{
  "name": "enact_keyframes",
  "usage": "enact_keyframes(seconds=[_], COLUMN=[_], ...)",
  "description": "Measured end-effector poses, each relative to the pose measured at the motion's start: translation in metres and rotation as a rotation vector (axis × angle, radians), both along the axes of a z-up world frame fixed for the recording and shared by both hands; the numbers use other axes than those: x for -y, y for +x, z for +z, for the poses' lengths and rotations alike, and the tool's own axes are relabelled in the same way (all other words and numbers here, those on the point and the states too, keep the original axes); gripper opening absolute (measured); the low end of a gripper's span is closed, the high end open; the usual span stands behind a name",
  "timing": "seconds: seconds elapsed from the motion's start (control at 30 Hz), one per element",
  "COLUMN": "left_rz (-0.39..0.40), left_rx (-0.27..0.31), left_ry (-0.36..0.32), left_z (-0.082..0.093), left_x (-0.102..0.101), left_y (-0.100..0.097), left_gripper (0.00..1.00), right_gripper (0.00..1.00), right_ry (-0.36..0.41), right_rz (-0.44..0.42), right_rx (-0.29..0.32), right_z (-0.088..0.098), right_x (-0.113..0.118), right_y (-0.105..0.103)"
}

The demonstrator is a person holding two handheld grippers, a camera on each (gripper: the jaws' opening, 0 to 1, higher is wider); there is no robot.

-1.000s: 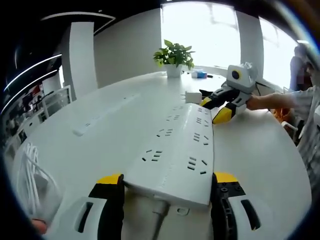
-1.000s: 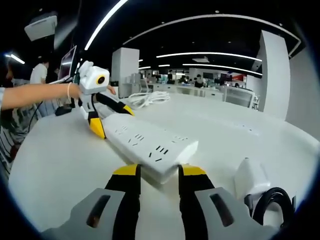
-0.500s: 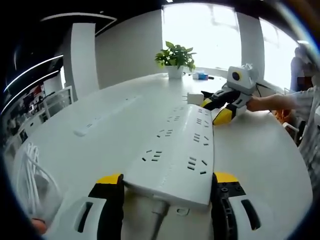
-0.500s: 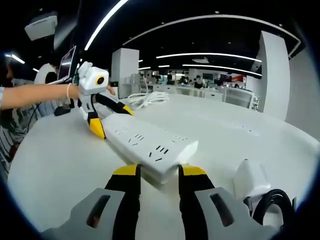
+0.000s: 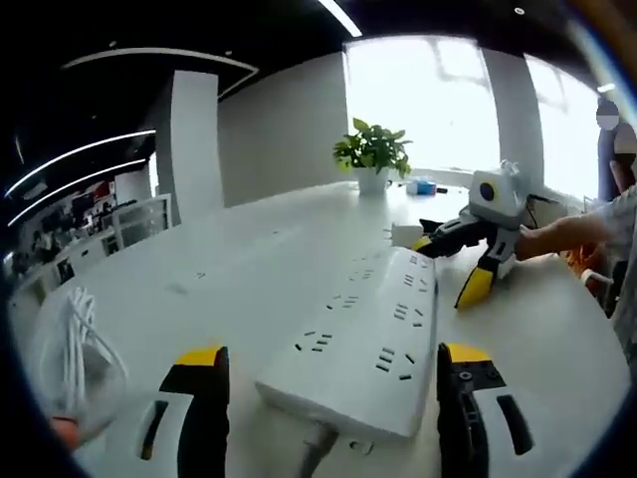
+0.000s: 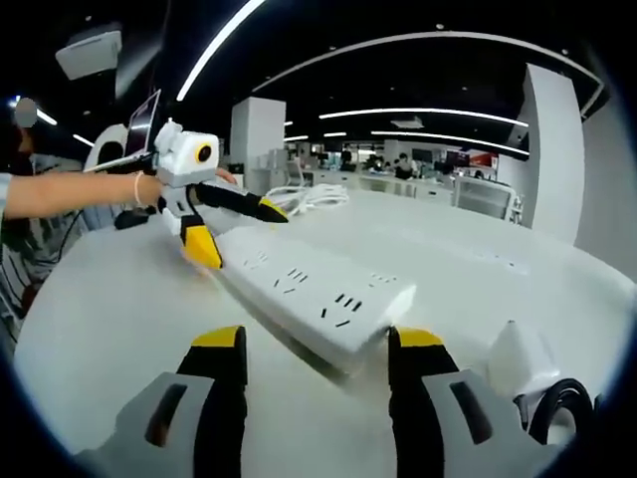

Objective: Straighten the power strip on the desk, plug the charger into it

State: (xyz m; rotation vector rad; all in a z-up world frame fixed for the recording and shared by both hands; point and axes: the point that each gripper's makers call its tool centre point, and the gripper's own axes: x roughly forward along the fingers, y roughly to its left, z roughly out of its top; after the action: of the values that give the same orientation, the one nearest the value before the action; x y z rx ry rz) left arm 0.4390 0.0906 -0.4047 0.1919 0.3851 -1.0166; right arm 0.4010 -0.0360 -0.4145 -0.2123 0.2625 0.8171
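Observation:
A long white power strip [image 5: 368, 334] lies flat on the white desk [image 5: 229, 289], running away from my left gripper [image 5: 333, 356]. That gripper's jaws stand open on either side of the strip's near, corded end, with a gap on the left. At the far end the right gripper [image 5: 448, 266] straddles the strip. In the right gripper view the strip [image 6: 309, 294] ends between the open jaws of my right gripper [image 6: 318, 339], and the left gripper [image 6: 239, 231] sits at the other end. A white charger [image 6: 518, 358] with a black cable [image 6: 562, 413] rests to the right.
A bundle of white cable [image 5: 75, 349] lies at the left of the left gripper view. A potted plant [image 5: 373, 149] stands at the desk's far side. A person's forearm [image 6: 70, 189] reaches in from the left. A second strip [image 6: 498, 261] lies farther off.
Both grippers have opened and let go of the strip's ends. The jaws now stand wider than the strip, and both views have shifted slightly.

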Motion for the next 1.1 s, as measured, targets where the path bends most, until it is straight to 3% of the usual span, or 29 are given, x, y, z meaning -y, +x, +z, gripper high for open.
enact_keyframes(seconds=[0.13, 0.2, 0.47, 0.57, 0.67, 0.9, 1.0, 1.1], left_rz=[0.008, 0.006, 0.046, 0.069, 0.105, 0.193, 0.249, 0.267], left_rx=[0.027, -0.02, 0.059, 0.072, 0.071, 0.253, 0.303, 0.311], left_ry=[-0.001, -0.032, -0.076, -0.097, -0.109, -0.225, -0.262, -0.305], left_z=[0.001, -0.001, 0.013, 0.018, 0.02, 0.058, 0.074, 0.084], left_x=[0.0, 0.004, 0.004, 0.001, -0.002, -0.009, -0.015, -0.017], left_y=[-0.002, -0.009, -0.006, -0.006, -0.009, -0.012, -0.014, -0.025], left_gripper=[0.98, 0.99, 0.99, 0.99, 0.99, 0.99, 0.99, 0.99], right_gripper=[0.61, 0.64, 0.79, 0.89, 0.91, 0.96, 1.0, 1.0], right_ry=[0.006, 0.006, 0.013, 0.025, 0.031, 0.076, 0.097, 0.114], right_rz=[0.0, -0.001, -0.019, -0.03, -0.029, -0.026, -0.027, -0.023], right_rx=[0.002, 0.005, 0.009, 0.028, 0.027, 0.058, 0.083, 0.12], right_z=[0.004, 0.005, 0.01, 0.011, 0.011, 0.023, 0.03, 0.038], right_x=[-0.001, -0.001, -0.001, -0.001, -0.002, -0.006, -0.006, -0.006], right_y=[-0.002, -0.003, -0.003, -0.002, -0.003, -0.01, -0.012, -0.015])
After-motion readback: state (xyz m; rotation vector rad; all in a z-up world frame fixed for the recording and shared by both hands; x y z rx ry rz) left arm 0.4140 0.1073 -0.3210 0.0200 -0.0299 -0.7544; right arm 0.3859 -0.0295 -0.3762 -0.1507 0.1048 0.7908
